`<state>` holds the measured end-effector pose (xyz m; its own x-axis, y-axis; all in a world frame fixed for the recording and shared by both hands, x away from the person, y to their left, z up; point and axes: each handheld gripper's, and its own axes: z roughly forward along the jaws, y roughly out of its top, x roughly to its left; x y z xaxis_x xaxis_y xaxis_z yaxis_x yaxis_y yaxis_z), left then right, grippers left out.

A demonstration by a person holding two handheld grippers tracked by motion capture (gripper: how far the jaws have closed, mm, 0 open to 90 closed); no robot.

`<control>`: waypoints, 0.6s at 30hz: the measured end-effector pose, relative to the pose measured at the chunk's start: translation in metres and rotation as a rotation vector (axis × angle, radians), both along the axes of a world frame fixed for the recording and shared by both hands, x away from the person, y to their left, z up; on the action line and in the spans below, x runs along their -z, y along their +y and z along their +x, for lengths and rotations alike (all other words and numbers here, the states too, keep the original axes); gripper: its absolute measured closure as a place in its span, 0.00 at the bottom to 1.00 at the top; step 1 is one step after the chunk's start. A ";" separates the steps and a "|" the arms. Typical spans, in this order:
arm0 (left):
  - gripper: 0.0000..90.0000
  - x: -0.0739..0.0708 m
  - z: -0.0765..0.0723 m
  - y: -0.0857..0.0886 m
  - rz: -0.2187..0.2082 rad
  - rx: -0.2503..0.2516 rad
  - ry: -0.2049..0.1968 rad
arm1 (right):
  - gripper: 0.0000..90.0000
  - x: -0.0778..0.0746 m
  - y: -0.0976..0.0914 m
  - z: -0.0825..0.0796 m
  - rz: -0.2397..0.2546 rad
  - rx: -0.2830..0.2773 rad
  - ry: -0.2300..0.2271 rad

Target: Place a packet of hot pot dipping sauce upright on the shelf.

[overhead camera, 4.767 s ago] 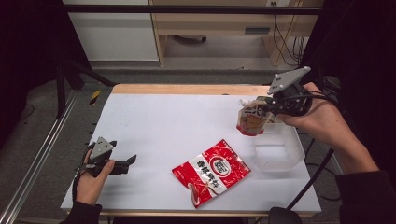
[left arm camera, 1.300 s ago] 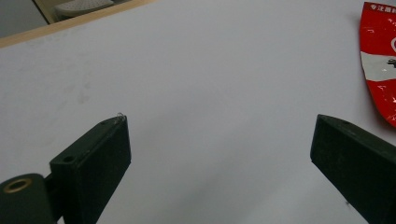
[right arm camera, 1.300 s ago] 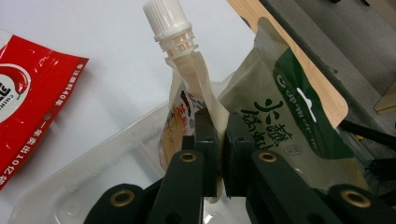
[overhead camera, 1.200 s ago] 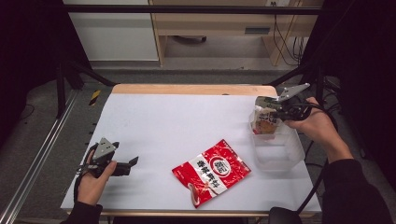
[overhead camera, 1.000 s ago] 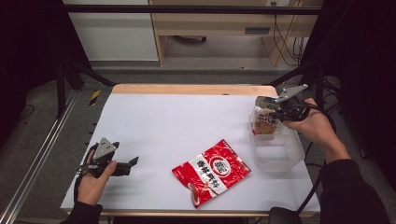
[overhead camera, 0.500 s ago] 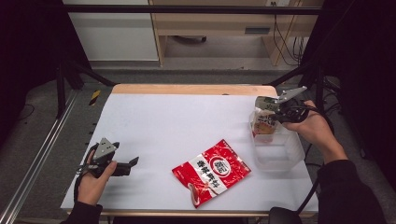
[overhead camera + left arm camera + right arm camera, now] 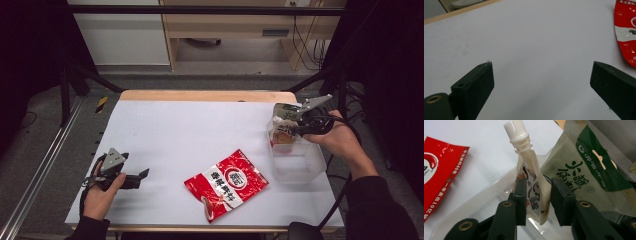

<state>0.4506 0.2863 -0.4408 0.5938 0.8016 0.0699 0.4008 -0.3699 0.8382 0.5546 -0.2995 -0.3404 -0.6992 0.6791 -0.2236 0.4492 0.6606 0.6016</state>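
Note:
A white spouted pouch (image 7: 531, 170) with a ribbed cap stands upright in the far end of a clear plastic container (image 7: 295, 160), leaning against a beige pouch with a green label (image 7: 584, 170). My right gripper (image 7: 538, 183) straddles the spouted pouch. Its jaws have just been opening: the left pad lies beside the pouch and the right pad stands slightly off it. In the high view the right gripper (image 7: 292, 131) sits over the container's far end. My left gripper (image 7: 142, 177) rests open and empty on the white table near the front left.
A red and white snack packet (image 7: 227, 181) lies flat on the table front of centre, left of the container; its edge shows as the red packet (image 7: 626, 30) in the left gripper view. The table's wooden far edge (image 7: 200, 95) runs along the back.
Since the oldest frame my right hand came down with the spouted pouch into the container's far end. Over the last second both hands stayed put.

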 end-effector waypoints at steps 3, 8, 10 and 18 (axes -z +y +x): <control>0.06 0.000 0.000 0.000 0.005 0.001 -0.001 | 0.64 -0.004 -0.001 -0.003 0.019 0.019 -0.013; 0.06 0.000 0.000 -0.002 0.009 0.005 -0.003 | 0.50 -0.011 -0.001 -0.008 0.020 0.048 -0.049; 0.06 0.001 0.000 -0.003 0.015 0.008 -0.003 | 0.45 -0.015 -0.001 -0.011 0.027 0.061 -0.065; 0.06 0.001 -0.002 -0.009 0.031 0.024 -0.004 | 0.30 -0.044 0.004 -0.043 0.059 0.070 -0.175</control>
<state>0.4489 0.2775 -0.4413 0.6124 0.7845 0.0972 0.3878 -0.4053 0.8278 0.5116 -0.2952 -0.2962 -0.6036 0.7405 -0.2956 0.3782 0.5923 0.7114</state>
